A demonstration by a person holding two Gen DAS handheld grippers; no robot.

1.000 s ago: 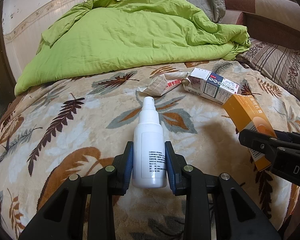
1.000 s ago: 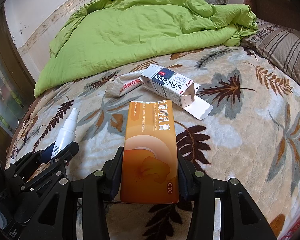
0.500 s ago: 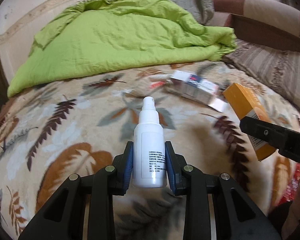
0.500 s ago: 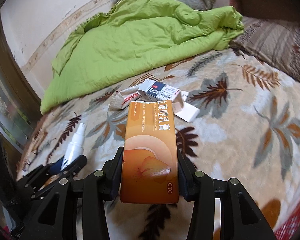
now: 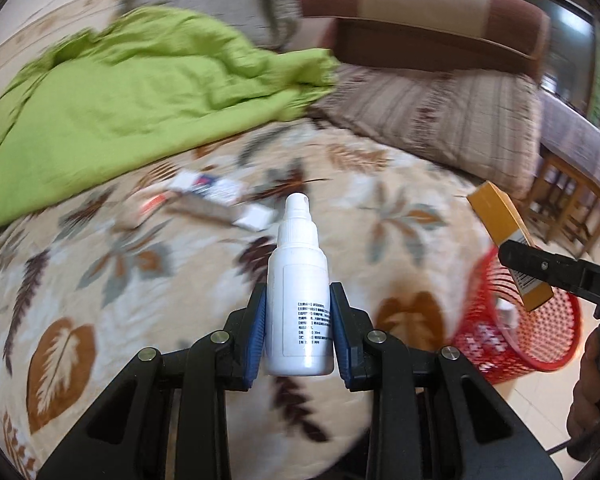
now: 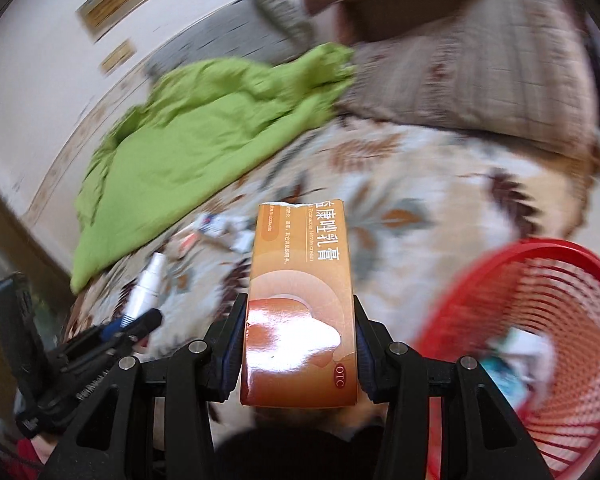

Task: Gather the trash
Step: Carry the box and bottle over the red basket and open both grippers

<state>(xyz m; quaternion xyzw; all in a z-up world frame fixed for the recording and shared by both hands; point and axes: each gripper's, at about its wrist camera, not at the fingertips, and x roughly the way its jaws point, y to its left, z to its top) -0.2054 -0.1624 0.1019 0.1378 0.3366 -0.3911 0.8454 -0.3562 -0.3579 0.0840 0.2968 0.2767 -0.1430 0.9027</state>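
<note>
My right gripper (image 6: 298, 354) is clamped on the orange cardboard medicine box (image 6: 300, 304), long axis running forward off the jaws; the red plastic mesh basket (image 6: 556, 360) lies just right and below, nearer this hand. My left gripper (image 5: 298, 334) pinches the white plastic spray bottle (image 5: 298, 300), nozzle pointing forward, over the leaf-patterned blanket (image 5: 100, 280).

Right tongs (image 6: 300, 354) clamp an orange medicine box (image 6: 300, 304) above the leaf-patterned bed (image 6: 440, 200); a red mesh basket (image 6: 540, 300) sits right of them, a white spray bottle (image 6: 146, 288) left.
</note>
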